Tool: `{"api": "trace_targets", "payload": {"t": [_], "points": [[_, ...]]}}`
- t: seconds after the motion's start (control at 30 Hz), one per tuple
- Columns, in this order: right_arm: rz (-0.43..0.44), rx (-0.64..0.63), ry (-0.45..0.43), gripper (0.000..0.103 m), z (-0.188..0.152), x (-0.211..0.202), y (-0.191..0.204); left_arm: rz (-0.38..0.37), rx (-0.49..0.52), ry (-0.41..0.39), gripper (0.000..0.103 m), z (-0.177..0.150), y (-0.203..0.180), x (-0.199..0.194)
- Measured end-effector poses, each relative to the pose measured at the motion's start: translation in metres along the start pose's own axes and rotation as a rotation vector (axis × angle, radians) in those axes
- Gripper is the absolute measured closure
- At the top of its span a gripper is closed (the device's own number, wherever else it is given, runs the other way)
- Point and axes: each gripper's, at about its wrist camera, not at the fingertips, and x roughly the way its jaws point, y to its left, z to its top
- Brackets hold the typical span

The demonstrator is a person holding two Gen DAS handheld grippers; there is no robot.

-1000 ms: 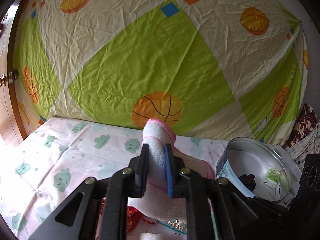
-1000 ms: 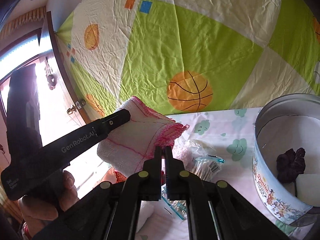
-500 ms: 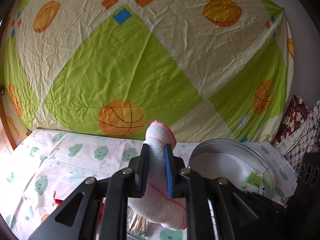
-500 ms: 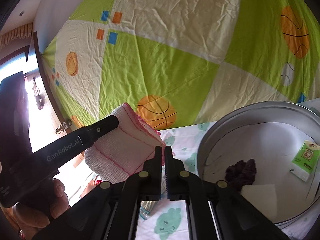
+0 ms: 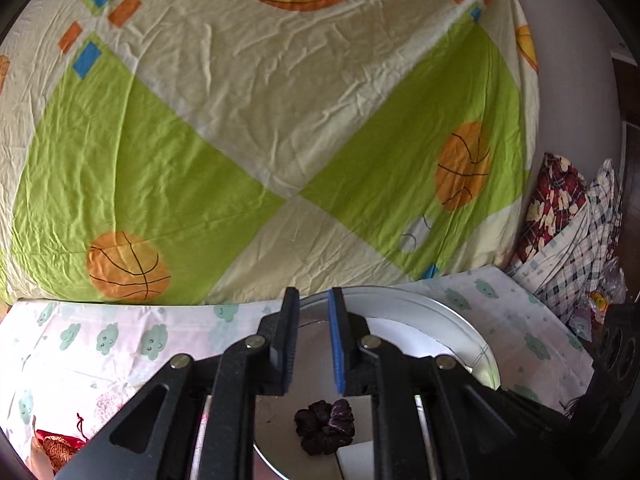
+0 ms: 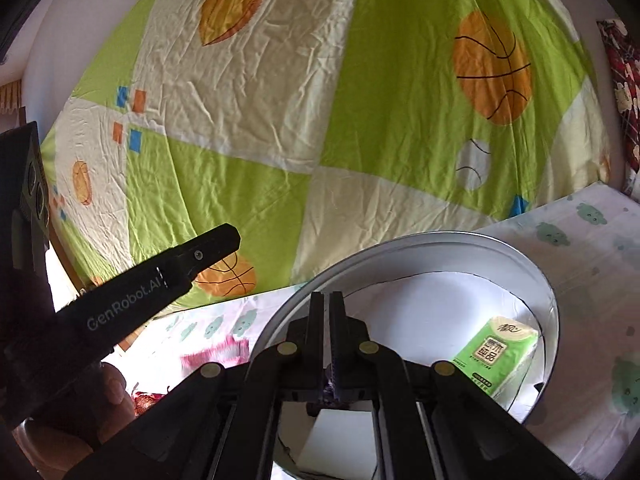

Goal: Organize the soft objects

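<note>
White cloth gone from left gripper (image 5: 313,336); fingers now parted, empty, above round tin (image 5: 486,356) near bed's right edge. Cloth not visible, likely dropped inside tin beside dark scrunchie (image 5: 325,432). Right gripper (image 6: 329,344) clenched, empty. More items wait left.

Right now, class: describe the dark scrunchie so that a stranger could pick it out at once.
Find the round metal tin on the cloud-print sheet. On its floor lies the scrunchie, beside a white pad. It alone is dark maroon and ruffled; the tissue pack is green and boxy.

Green-cream sheet (image 5: 240,140) bears orange basketballs; tissue pack (image 6: 496,356) green.
</note>
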Motion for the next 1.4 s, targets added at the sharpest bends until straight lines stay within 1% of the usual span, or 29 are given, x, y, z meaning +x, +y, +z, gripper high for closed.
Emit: {"api": "trace_targets", "payload": {"t": [0.1,0.2,0.23,0.27,0.3,0.33,0.37,0.4,0.43,0.5,0.53,0.6,0.67,0.7,0.73,0.8,0.83,0.9,0.97,1.0,1.03,1.07,1.1,1.13,1.17,1.2,1.27,1.33,1.4], "points": [[0.028,0.039,0.014,0.099,0.001,0.0,-0.005,-0.001,-0.006,0.029,0.087,-0.011,0.004,0.003],[0.075,-0.011,0.022,0.099,-0.004,-0.003,0.013,0.058,-0.01,0.036,0.086,-0.025,0.027,-0.006],[0.097,-0.03,0.033,0.099,-0.008,-0.003,0.022,0.083,-0.006,0.042,0.083,-0.029,0.038,-0.011],[0.119,-0.044,0.043,0.099,-0.012,-0.004,0.03,0.114,-0.006,0.047,0.072,-0.034,0.051,-0.016],[0.139,-0.059,0.056,0.099,-0.017,-0.003,0.038,0.148,-0.011,0.054,0.064,-0.039,0.066,-0.022],[0.157,-0.076,0.073,0.099,-0.023,-0.002,0.046,0.186,-0.023,0.061,0.048,-0.044,0.081,-0.027],[0.178,-0.09,0.102,0.099,-0.03,0.0,0.054,0.229,-0.036,0.071,0.046,-0.048,0.096,-0.032],[0.201,-0.093,0.138,0.099,-0.036,0.004,0.06,0.266,-0.047,0.086,0.047,-0.053,0.11,-0.036],[0.227,-0.086,0.181,0.099,-0.044,0.008,0.065,0.286,-0.053,0.102,0.047,-0.058,0.122,-0.038],[0.265,-0.068,0.265,0.098,-0.061,0.016,0.074,0.294,-0.066,0.143,0.044,-0.067,0.139,-0.04],[0.272,-0.065,0.301,0.096,-0.07,0.019,0.079,0.287,-0.072,0.161,0.037,-0.071,0.144,-0.04],[0.277,-0.074,0.367,0.08,-0.086,0.024,0.087,0.259,-0.087,0.186,0.029,-0.078,0.151,-0.037],[0.261,-0.073,0.396,0.038,-0.098,0.026,0.091,0.239,-0.105,0.212,0.027,-0.084,0.153,-0.03],[0.241,-0.062,0.393,0.034,-0.101,0.026,0.09,0.232,-0.11,0.231,0.027,-0.086,0.153,-0.024],[0.222,-0.052,0.392,0.033,-0.103,0.026,0.089,0.231,-0.113,0.256,0.027,-0.089,0.152,-0.018],[0.173,-0.047,0.397,0.033,-0.105,0.032,0.086,0.23,-0.128,0.293,0.027,-0.094,0.151,-0.006],[0.139,-0.053,0.405,0.033,-0.105,0.037,0.084,0.215,-0.137,0.305,0.027,-0.096,0.15,-0.002],[0.116,-0.048,0.443,0.033,-0.108,0.051,0.081,0.191,-0.15,0.334,0.027,-0.098,0.147,0.008],[0.083,-0.031,0.493,0.034,-0.112,0.067,0.077,0.197,-0.155,0.364,0.027,-0.099,0.144,0.018],[0.071,-0.015,0.499,0.035,-0.113,0.073,0.075,0.202,-0.162,0.375,0.027,-0.1,0.144,0.022],[0.063,-0.013,0.481,0.044,-0.111,0.074,0.075,0.206,-0.171,0.381,0.032,-0.102,0.144,0.026],[0.068,-0.03,0.5,0.063,-0.111,0.08,0.078,0.203,-0.185,0.378,0.047,-0.104,0.146,0.028],[0.077,-0.055,0.527,0.074,-0.112,0.085,0.082,0.189,-0.199,0.377,0.055,-0.106,0.147,0.03],[0.069,-0.079,0.539,0.087,-0.114,0.088,0.084,0.161,-0.212,0.383,0.074,-0.109,0.147,0.032],[0.055,-0.095,0.52,0.093,-0.115,0.087,0.085,0.118,-0.23,0.377,0.08,-0.111,0.147,0.032],[0.061,-0.109,0.522,0.096,-0.116,0.085,0.086,0.09,-0.242,0.361,0.083,-0.112,0.147,0.029],[0.072,-0.13,0.497,0.097,-0.115,0.078,0.087,0.101,-0.226,0.33,0.09,-0.111,0.143,0.022],[0.083,-0.157,0.444,0.097,-0.11,0.066,0.093,0.081,-0.231,0.298,0.091,-0.108,0.141,0.013],[0.111,-0.178,0.368,0.098,-0.1,0.05,0.099,0.066,-0.235,0.258,0.091,-0.101,0.139,0.002]]}}
